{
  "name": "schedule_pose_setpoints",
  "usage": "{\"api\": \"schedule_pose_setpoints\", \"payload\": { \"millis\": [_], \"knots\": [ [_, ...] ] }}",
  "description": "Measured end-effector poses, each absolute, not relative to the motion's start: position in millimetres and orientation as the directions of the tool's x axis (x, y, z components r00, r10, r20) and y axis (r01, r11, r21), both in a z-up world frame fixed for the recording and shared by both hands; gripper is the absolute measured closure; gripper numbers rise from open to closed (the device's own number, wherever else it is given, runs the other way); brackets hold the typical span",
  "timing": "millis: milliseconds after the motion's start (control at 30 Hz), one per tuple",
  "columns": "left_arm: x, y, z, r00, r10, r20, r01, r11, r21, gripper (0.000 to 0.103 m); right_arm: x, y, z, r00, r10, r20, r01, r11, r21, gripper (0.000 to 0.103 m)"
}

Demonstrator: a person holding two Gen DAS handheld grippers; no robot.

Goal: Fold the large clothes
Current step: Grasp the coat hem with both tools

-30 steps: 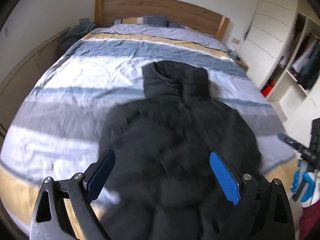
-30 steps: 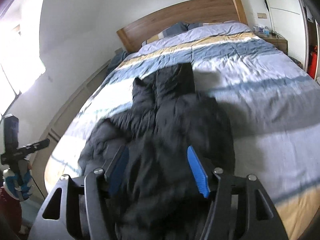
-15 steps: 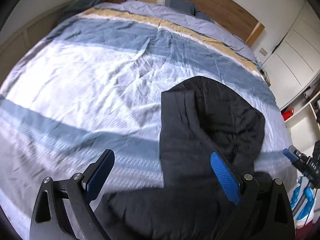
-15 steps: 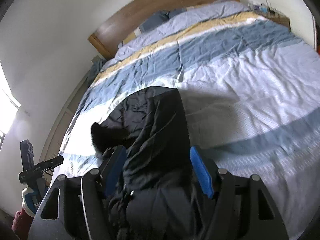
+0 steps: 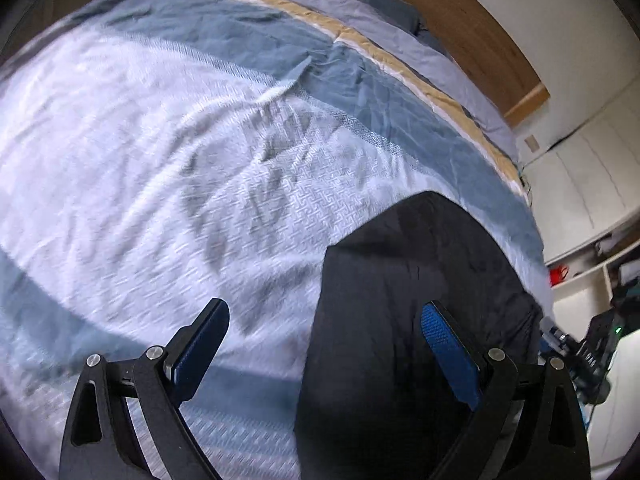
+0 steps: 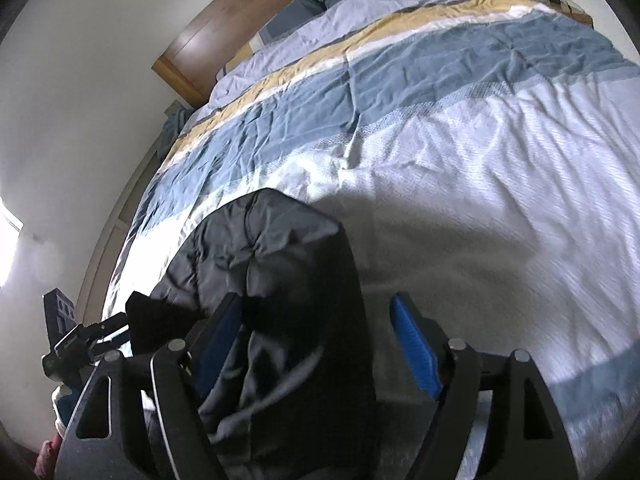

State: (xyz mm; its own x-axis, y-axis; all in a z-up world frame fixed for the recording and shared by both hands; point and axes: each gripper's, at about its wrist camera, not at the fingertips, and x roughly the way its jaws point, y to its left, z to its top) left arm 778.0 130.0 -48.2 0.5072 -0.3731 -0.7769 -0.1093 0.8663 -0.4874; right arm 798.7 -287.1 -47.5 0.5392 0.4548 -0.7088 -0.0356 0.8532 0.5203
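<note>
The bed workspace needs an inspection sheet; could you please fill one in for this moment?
Surface: striped bedspread, wrinkled.
Job's things: black jacket, partly folded, on the bed.
Clutter: nothing seen on the bedspread.
Grippers: left gripper open over the jacket's edge; right gripper open, jaws just opening, jacket between them, the right pad clear of it.
Cables: some on the nightstand.
Surroundings: wooden headboard, white wardrobe.

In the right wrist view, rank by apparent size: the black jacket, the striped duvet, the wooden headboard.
1. Striped duvet
2. Black jacket, enlarged by nearness to the camera
3. Wooden headboard, farthest away, so its true size is unsure
</note>
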Motion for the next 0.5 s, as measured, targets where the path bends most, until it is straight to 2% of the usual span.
{"api": "schedule_pose_setpoints", "payload": {
  "millis": [167, 200, 267, 300, 367, 433, 500],
  "knots": [
    [802, 109, -70, 0.473, -0.417, -0.776, -0.106, 0.848, -0.52, 0.008, 826, -276, -68, 0.488, 0.477, -0.731, -0.036, 0.848, 0.529, 0.028],
    [805, 102, -74, 0.458, -0.418, -0.785, -0.102, 0.852, -0.513, 0.012, 829, -274, -71, 0.471, 0.486, -0.736, -0.041, 0.846, 0.532, 0.028],
    [809, 90, -79, 0.424, -0.415, -0.805, -0.093, 0.864, -0.494, 0.03, 834, -267, -77, 0.445, 0.492, -0.748, -0.042, 0.846, 0.531, 0.029],
    [811, 83, -82, 0.399, -0.418, -0.816, -0.088, 0.869, -0.487, 0.045, 836, -264, -79, 0.433, 0.501, -0.749, -0.049, 0.843, 0.536, 0.031],
    [809, 77, -82, 0.391, -0.404, -0.827, -0.085, 0.879, -0.47, 0.059, 837, -255, -77, 0.415, 0.485, -0.77, -0.068, 0.861, 0.505, 0.042],
    [803, 70, -73, 0.39, -0.385, -0.836, -0.068, 0.894, -0.443, 0.08, 835, -250, -73, 0.401, 0.474, -0.784, -0.081, 0.871, 0.485, 0.067],
    [796, 67, -63, 0.394, -0.363, -0.844, -0.05, 0.909, -0.414, 0.084, 829, -247, -65, 0.394, 0.459, -0.796, -0.101, 0.883, 0.459, 0.075]
  ]
}}
